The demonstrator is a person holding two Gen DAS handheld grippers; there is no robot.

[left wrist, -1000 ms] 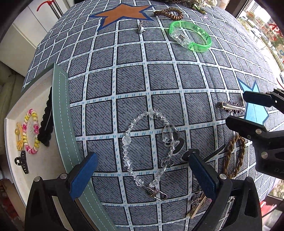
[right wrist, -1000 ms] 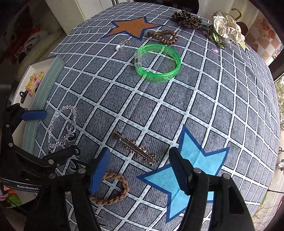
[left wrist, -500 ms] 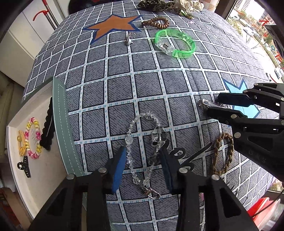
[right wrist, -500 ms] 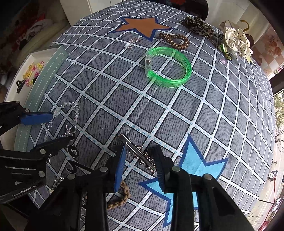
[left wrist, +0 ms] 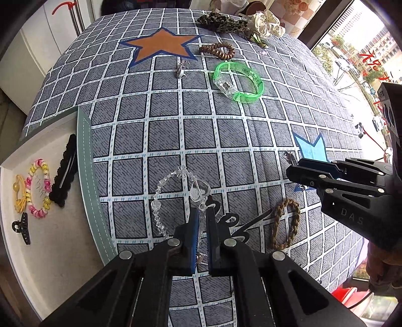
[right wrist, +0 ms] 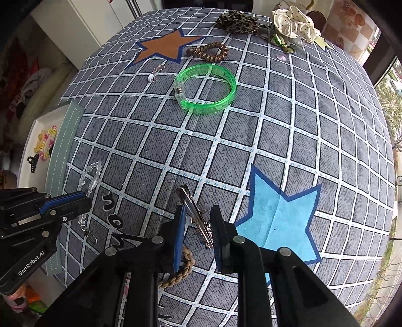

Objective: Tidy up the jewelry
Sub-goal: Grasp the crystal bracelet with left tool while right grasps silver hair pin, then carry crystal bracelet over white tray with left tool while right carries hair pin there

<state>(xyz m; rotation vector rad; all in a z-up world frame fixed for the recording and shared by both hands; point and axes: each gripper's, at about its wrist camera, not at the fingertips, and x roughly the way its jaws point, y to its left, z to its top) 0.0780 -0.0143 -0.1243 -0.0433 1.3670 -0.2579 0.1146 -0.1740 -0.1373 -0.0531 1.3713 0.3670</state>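
Observation:
My left gripper point(left wrist: 202, 213) is shut on a clear crystal bead bracelet point(left wrist: 176, 198), which hangs off the cloth; the bracelet also shows in the right wrist view point(right wrist: 90, 176). My right gripper point(right wrist: 197, 221) is shut on a silver spiked hair clip point(right wrist: 198, 218) and holds it over the grey grid cloth by the blue star point(right wrist: 279, 211). A white tray point(left wrist: 45, 241) with a green lid edge lies at the left and holds a pink-yellow bead bracelet point(left wrist: 39, 191), a black barrette point(left wrist: 64, 171) and a small black claw clip point(left wrist: 21, 227).
On the cloth lie a green plastic bangle point(left wrist: 237, 81), a brown coil hair tie point(left wrist: 217, 50), a small silver charm point(left wrist: 181, 69), a braided tan loop point(left wrist: 285, 223), and a leopard point(right wrist: 237, 22) and a cream scrunchie point(right wrist: 294, 22) at the far edge.
Both grippers went from wide open to shut: the left closed on the crystal bracelet, the right on the silver hair clip. Both then rose away from the cloth with their items.

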